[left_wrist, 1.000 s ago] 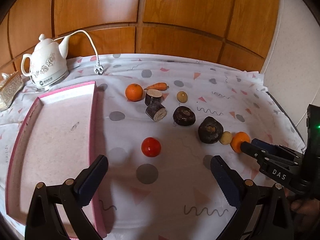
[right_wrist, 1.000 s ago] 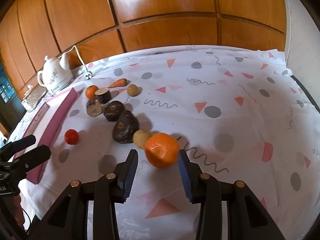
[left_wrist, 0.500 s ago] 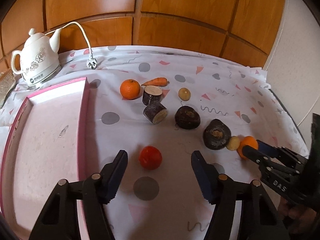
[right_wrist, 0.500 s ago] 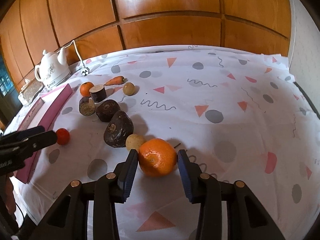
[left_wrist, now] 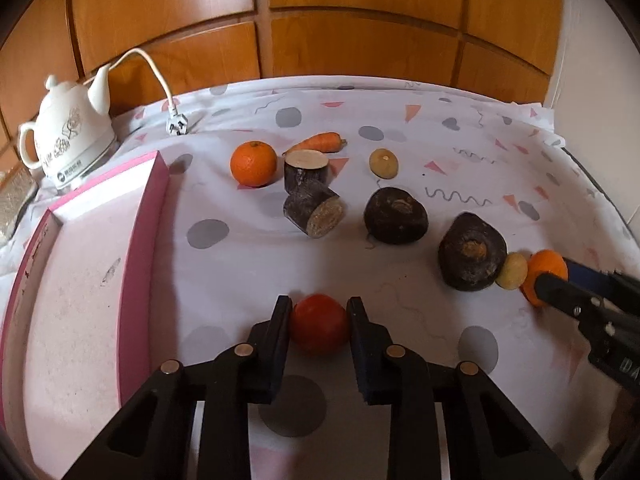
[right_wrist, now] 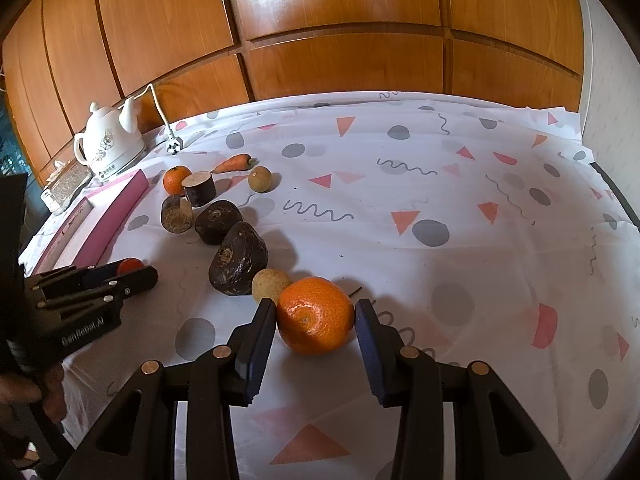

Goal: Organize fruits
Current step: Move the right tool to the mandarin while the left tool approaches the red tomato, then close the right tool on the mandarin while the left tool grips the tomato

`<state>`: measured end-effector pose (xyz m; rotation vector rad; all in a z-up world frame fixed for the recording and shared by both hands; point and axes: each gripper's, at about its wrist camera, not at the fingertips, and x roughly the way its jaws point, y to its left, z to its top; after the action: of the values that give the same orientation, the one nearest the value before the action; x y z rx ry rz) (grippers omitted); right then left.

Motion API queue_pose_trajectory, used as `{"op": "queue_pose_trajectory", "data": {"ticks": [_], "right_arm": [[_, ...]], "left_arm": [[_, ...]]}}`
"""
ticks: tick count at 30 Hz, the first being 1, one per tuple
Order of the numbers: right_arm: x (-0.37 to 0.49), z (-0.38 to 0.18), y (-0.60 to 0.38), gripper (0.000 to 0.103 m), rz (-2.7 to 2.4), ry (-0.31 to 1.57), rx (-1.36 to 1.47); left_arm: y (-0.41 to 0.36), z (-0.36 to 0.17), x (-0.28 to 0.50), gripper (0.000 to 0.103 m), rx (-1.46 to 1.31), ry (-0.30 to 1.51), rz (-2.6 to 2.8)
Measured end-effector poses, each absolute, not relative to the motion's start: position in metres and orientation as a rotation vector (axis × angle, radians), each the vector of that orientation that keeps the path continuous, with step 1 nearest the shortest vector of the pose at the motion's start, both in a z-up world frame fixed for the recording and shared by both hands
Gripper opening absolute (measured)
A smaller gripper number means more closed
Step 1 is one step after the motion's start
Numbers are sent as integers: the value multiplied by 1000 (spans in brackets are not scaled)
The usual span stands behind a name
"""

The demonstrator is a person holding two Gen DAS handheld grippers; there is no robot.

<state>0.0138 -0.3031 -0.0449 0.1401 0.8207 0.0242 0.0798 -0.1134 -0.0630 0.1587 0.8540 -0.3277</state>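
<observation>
My left gripper [left_wrist: 319, 320] is shut on a red tomato [left_wrist: 319, 323] that rests on the tablecloth, just right of the pink tray [left_wrist: 136, 248]. My right gripper [right_wrist: 315, 316] has its jaws around a large orange [right_wrist: 315, 314], both pads touching it or nearly so; the orange sits on the cloth. A second orange [left_wrist: 253, 163] lies at the back near a carrot [left_wrist: 320, 143]. The left gripper also shows in the right wrist view [right_wrist: 132, 272], the right gripper in the left wrist view [left_wrist: 554, 280].
Several dark root pieces [left_wrist: 394, 216] and two small potatoes [left_wrist: 384, 163] lie in a row between the oranges. A white kettle [left_wrist: 68, 136] with cord and plug [left_wrist: 177, 125] stands at the back left. Wooden panels back the table.
My left gripper moved forward and closed on the tomato. My right gripper advanced slightly around the large orange and its jaws narrowed.
</observation>
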Motion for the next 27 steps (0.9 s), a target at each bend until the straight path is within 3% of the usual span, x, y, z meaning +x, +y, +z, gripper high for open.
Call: {"op": "queue_pose_trajectory", "data": {"ticks": [27], "right_arm": [[-2,-41,-285,37,54,851,114]], "left_arm": [[-111,-63,45,27,117,792,-334]]}}
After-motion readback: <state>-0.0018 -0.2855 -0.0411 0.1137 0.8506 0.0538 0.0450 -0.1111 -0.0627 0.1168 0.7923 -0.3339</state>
